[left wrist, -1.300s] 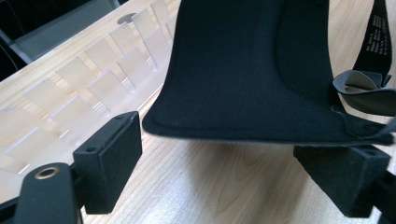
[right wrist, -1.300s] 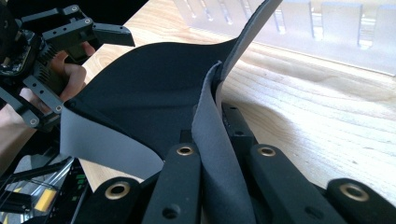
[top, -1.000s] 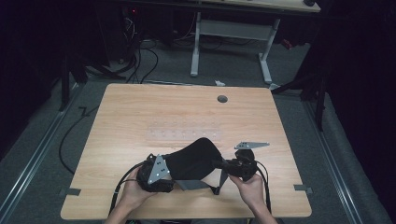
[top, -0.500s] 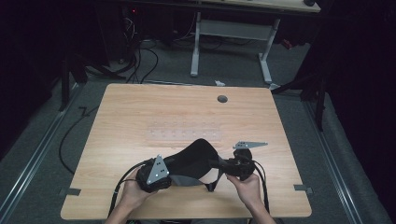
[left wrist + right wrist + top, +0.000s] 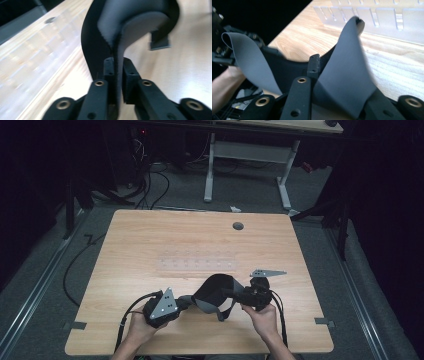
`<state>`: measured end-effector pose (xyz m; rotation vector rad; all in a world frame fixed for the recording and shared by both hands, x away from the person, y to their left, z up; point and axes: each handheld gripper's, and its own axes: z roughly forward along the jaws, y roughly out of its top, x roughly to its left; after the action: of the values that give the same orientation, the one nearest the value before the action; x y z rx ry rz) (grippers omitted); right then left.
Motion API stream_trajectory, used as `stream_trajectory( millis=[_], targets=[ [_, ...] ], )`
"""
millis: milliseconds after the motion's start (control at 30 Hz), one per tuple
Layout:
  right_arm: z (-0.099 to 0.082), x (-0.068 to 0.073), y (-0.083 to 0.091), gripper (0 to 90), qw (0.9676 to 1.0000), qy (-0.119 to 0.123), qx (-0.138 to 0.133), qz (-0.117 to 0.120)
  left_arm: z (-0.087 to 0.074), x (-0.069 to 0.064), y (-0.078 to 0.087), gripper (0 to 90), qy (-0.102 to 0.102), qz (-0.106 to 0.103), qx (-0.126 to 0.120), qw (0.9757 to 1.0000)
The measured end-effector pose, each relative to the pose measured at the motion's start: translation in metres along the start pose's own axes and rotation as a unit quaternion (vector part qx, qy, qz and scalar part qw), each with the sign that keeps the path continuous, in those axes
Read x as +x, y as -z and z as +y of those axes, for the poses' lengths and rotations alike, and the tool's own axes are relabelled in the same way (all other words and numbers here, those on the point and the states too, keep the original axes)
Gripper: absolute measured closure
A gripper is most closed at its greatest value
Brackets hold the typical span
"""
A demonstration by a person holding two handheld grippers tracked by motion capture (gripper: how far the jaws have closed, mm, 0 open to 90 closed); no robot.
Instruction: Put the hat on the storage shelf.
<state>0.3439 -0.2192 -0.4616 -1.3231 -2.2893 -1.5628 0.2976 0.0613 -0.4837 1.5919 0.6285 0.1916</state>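
Left gripper [image 5: 115, 75]: jaws clamped on the grey neoprene sleeve [image 5: 215, 292], lower centre.
Right gripper [image 5: 239, 296]: jaws just opening, sleeve flap [image 5: 344, 75] between them, contact unclear.
Table [image 5: 150, 240]: wooden.

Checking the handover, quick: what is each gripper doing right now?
Left gripper: has just closed, shut on the black fabric piece.
Right gripper: jaws have just been opening, fabric between them; grip cannot be told.

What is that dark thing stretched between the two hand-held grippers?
In the high view, a floppy black and grey fabric piece spans from the left gripper to the right gripper; the left gripper view shows its jaws pinching its edge.
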Motion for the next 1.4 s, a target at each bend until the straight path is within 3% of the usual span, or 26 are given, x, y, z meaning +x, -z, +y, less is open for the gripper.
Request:
stream_trajectory(
  millis=[67, 133, 233, 267, 400, 433, 467, 600, 633, 700, 767, 800, 867, 967, 1000, 1067, 1100, 1133, 1167, 1267, 1333, 1367, 1400],
  targets=[
    [0.001, 0.000, 0.000, 73.2, 1.0000, 0.004, -0.005, -0.001, 0.000, -0.003, -0.001, 86.6, 0.004, -0.015, 0.009, 0.9998],
    [0.002, -0.001, 0.001, 65.4, 0.9999, 0.002, -0.013, 0.000, -0.001, -0.004, -0.002, 86.8, 0.008, -0.015, 0.012, 0.9998],
    [0.002, -0.003, 0.005, 61.8, 0.9997, 0.004, -0.023, -0.001, 0.000, -0.002, -0.001, 86.8, 0.012, -0.017, 0.014, 0.9997],
    [0.001, -0.003, 0.007, 59.5, 0.9996, 0.010, -0.023, -0.011, 0.003, -0.001, 0.001, 86.8, 0.028, -0.020, 0.004, 0.9994],
    [-0.003, -0.006, 0.012, 56.6, 0.9994, 0.006, -0.030, -0.015, 0.007, 0.003, 0.006, 86.7, 0.040, -0.015, -0.004, 0.9991],
    [-0.004, -0.007, 0.013, 56.0, 0.9993, 0.007, -0.029, -0.020, 0.009, 0.004, 0.007, 86.7, 0.047, -0.014, -0.008, 0.9987],
    [-0.009, -0.010, 0.016, 54.2, 0.9986, 0.011, -0.029, -0.042, 0.010, 0.005, 0.009, 86.7, 0.054, -0.013, -0.010, 0.9984],
    [-0.016, -0.016, 0.017, 52.1, 0.9973, 0.012, -0.027, -0.067, 0.013, 0.008, 0.012, 86.7, 0.071, -0.011, -0.016, 0.9973],
    [-0.022, -0.020, 0.018, 50.2, 0.9950, 0.021, -0.026, -0.094, 0.015, 0.010, 0.013, 86.7, 0.080, -0.010, -0.019, 0.9965],
    [-0.024, -0.021, 0.018, 50.0, 0.9939, 0.027, -0.026, -0.104, 0.015, 0.011, 0.014, 86.7, 0.082, -0.008, -0.019, 0.9964],
    [-0.028, -0.025, 0.018, 49.8, 0.9915, 0.033, -0.021, -0.124, 0.016, 0.013, 0.015, 86.7, 0.089, -0.007, -0.023, 0.9958],
    [-0.032, -0.028, 0.018, 48.8, 0.9881, 0.039, -0.014, -0.148, 0.017, 0.013, 0.016, 86.6, 0.093, -0.007, -0.025, 0.9954],
    [-0.035, -0.032, 0.018, 47.9, 0.9843, 0.046, -0.010, -0.170, 0.019, 0.015, 0.018, 86.6, 0.098, -0.008, -0.030, 0.9947],
    [-0.038, -0.035, 0.017, 46.8, 0.9819, 0.048, -0.009, -0.183, 0.023, 0.017, 0.021, 86.6, 0.103, -0.007, -0.039, 0.9939],
    [-0.042, -0.039, 0.017, 45.6, 0.9770, 0.055, -0.006, -0.206, 0.025, 0.019, 0.022, 86.6, 0.107, -0.005, -0.044, 0.9933],
    [-0.044, -0.041, 0.016, 45.2, 0.9752, 0.059, -0.007, -0.213, 0.027, 0.020, 0.023, 86.7, 0.109, -0.003, -0.047, 0.9929],
    [-0.046, -0.044, 0.015, 44.5, 0.9694, 0.069, -0.003, -0.236, 0.029, 0.022, 0.025, 86.7, 0.110, 0.000, -0.052, 0.9926],
    [-0.046, -0.044, 0.015, 44.5, 0.9694, 0.069, -0.003, -0.236, 0.029, 0.022, 0.025, 86.7, 0.110, 0.000, -0.052, 0.9926],
    [-0.048, -0.046, 0.015, 43.3, 0.9657, 0.073, -0.004, -0.249, 0.031, 0.023, 0.026, 86.7, 0.113, 0.002, -0.056, 0.9920],
    [-0.050, -0.049, 0.014, 41.6, 0.9590, 0.080, -0.002, -0.272, 0.035, 0.025, 0.028, 86.7, 0.117, 0.009, -0.063, 0.9911],
    [-0.050, -0.051, 0.015, 41.1, 0.9549, 0.084, 0.000, -0.285, 0.037, 0.028, 0.030, 86.7, 0.121, 0.014, -0.070, 0.9902],
    [-0.050, -0.051, 0.015, 41.1, 0.9549, 0.084, 0.000, -0.285, 0.037, 0.028, 0.030, 86.6, 0.121, 0.014, -0.070, 0.9902],
    [-0.051, -0.052, 0.015, 40.6, 0.9512, 0.086, -0.001, -0.296, 0.037, 0.028, 0.031, 86.7, 0.122, 0.015, -0.072, 0.9898]
  ],
)
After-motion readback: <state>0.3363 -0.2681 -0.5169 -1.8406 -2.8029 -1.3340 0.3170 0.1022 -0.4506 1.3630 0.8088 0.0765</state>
